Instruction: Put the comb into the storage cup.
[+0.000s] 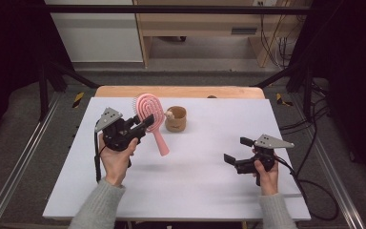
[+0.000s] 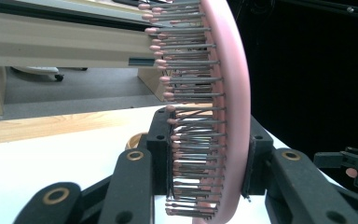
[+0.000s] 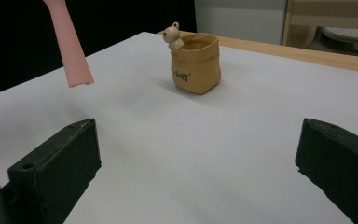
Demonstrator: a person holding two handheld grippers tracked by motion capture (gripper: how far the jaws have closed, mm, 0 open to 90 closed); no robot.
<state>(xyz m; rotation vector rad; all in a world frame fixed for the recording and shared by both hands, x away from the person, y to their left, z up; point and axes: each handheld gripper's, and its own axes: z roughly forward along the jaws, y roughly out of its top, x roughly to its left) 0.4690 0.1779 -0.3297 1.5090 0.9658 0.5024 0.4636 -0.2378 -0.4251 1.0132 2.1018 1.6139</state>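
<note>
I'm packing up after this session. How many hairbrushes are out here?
1: the pink hairbrush, held above the table in the left gripper, near the tan holder. None seems hidden.

Pink oval hairbrush (image 1: 149,113) with open slotted back and grey pink-tipped bristles, lifted clear of the table, clamped at its head, handle slanting down, its end hanging free near a tan pouch-shaped cup (image 1: 176,119)

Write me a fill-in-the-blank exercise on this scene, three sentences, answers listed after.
1. The left gripper is shut on the head of a ____ hairbrush.
2. The right gripper holds nothing; its fingers stand ____.
3. The small tan pot has a tiny ____ figure on its rim.

Missing words: pink; open; bear
</note>
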